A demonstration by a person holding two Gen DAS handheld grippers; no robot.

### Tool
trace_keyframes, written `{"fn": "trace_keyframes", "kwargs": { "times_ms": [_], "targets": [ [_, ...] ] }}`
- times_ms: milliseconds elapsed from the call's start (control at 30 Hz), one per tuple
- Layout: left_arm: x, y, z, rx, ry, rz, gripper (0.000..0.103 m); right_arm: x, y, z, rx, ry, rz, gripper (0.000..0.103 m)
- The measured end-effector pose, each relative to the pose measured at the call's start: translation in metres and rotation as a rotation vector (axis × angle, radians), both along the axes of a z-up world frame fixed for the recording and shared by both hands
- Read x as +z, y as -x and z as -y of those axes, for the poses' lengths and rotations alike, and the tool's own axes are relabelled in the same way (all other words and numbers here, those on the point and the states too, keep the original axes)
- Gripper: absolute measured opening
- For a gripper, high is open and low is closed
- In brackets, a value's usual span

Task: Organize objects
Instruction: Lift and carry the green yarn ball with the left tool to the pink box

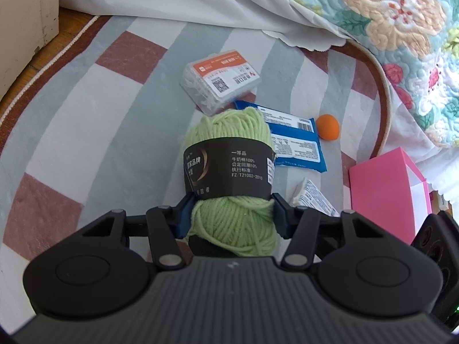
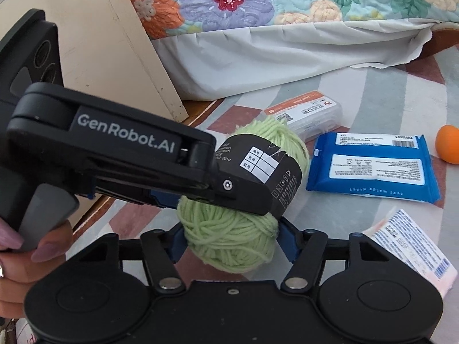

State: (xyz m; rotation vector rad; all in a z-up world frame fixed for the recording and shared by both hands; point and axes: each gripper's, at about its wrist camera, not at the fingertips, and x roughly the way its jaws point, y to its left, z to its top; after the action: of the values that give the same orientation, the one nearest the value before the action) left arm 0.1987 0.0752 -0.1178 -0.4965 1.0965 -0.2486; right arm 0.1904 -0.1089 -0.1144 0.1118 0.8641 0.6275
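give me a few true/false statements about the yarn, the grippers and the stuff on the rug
1. The green yarn ball sits between the pads of the left gripper. True.
2. The right gripper is far from the yarn. False: its pads are also closed on the yarn's lower end.
3. The yarn wears a black paper band. True.
4. The orange ball rests on top of the blue wipes pack. False: it lies on the rug beside the pack.
5. The clear box with the orange label lies beyond the yarn. True.

Pink box perhaps cut off.
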Motion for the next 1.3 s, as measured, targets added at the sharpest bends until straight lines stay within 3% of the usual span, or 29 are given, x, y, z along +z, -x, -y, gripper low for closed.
{"fn": "trace_keyframes", "kwargs": {
  "times_ms": [267, 667, 833, 1100, 1300],
  "targets": [
    [0.003, 0.008, 0.022, -0.031, -0.011, -0.018, 0.053, 0.004, 0.006, 0.018, 0.001, 0.015, -0.054, 0.067],
    [0.025, 0.030, 0.048, -0.053, 0.056, -0.064, 0.052, 0.029, 0.038, 0.053, 0.025, 0.036, -0.040, 0.067],
    [0.042, 0.039, 0.067, -0.096, 0.023, -0.051, 0.052, 0.044, 0.052, 0.065, 0.025, 0.049, -0.035, 0.067],
    [0.058, 0.044, 0.089, -0.143, 0.012, -0.115, 0.052, 0.061, 0.065, 0.082, 0.035, 0.076, -0.093, 0.067],
    [0.080, 0.056, 0.107, -0.210, -0.070, -0.107, 0.052, 0.074, 0.075, 0.092, 0.040, 0.050, -0.144, 0.067]
  ]
}}
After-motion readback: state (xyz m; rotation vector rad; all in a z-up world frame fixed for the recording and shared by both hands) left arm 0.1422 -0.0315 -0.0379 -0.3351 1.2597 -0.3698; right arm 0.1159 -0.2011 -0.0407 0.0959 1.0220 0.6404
